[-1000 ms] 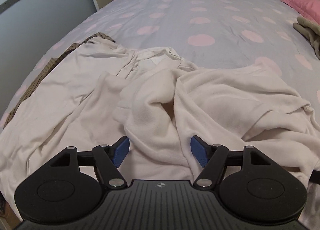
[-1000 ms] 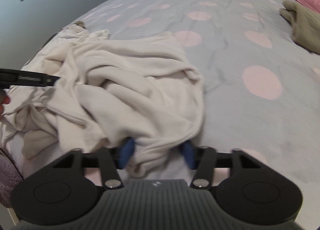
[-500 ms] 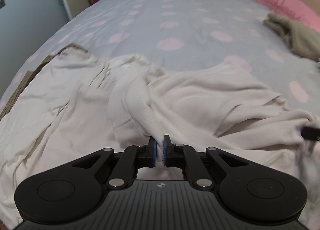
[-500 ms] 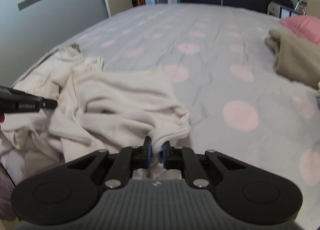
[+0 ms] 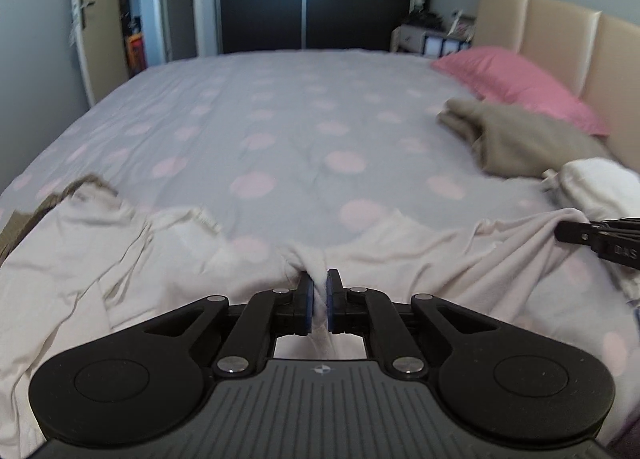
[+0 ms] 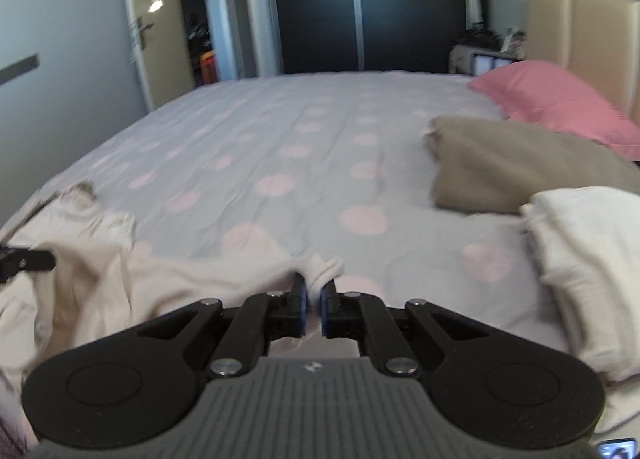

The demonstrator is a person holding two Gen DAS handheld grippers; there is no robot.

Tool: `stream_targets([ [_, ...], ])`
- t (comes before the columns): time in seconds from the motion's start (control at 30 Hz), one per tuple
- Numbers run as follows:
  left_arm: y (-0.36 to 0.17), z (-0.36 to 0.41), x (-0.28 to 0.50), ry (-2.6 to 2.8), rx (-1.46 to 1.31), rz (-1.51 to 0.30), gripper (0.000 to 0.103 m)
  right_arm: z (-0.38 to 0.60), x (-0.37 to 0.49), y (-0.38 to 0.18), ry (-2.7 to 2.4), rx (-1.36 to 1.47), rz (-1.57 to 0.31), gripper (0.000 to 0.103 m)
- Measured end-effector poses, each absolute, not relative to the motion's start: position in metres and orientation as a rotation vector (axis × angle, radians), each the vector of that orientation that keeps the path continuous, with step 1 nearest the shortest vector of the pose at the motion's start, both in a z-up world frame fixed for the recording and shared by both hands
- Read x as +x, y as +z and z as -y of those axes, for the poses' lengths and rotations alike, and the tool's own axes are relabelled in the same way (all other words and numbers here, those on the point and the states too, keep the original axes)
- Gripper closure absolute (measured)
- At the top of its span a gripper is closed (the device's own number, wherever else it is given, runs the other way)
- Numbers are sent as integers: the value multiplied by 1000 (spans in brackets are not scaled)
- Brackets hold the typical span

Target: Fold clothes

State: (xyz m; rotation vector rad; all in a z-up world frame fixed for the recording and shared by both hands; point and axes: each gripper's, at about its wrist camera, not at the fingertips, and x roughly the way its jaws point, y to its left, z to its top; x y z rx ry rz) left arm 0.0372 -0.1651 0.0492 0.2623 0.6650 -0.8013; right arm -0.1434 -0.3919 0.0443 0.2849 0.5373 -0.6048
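Note:
A cream-white garment (image 5: 460,255) lies crumpled along the near edge of the bed and hangs stretched between my two grippers. My left gripper (image 5: 317,283) is shut on a bunched fold of it. My right gripper (image 6: 313,288) is shut on another fold of the same garment (image 6: 168,279). The right gripper's tip (image 5: 600,237) shows at the right of the left wrist view. The left gripper's tip (image 6: 28,259) shows at the left of the right wrist view.
The bed (image 5: 280,131) has a grey sheet with pink dots. A folded tan garment (image 6: 520,167), a folded white garment (image 6: 592,251) and a pink pillow (image 6: 560,103) lie to the right. A striped brown cloth (image 5: 48,199) lies at the left edge. A beige headboard (image 5: 560,43) stands at the right.
Both grippers closed on folds of the cream garment, then lifted and tilted up, pulling the cloth taut between them. The view now shows the far room.

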Motion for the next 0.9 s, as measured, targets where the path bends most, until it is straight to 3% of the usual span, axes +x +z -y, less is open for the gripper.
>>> stream_targets([
  [0.23,68,163,29,-775,268,-607,99,420,-191,62,-790,316,-484,96],
  [0.53,21,161,38,-738,368,-787,99,446,-213,9,-859,450,-666,95],
  [0.63,9,159,35,-740,399,-828,99,443,-211,3,-848,443,-689,87],
  [0.73,5,159,33,-748,399,-834,98,434,-210,7,-832,415,-667,61],
  [0.83,4,159,32,-757,390,-839,94,419,-200,12,-760,369,-645,59],
  [0.9,3,163,31,-765,389,-849,81,409,-193,15,-712,339,-631,55],
])
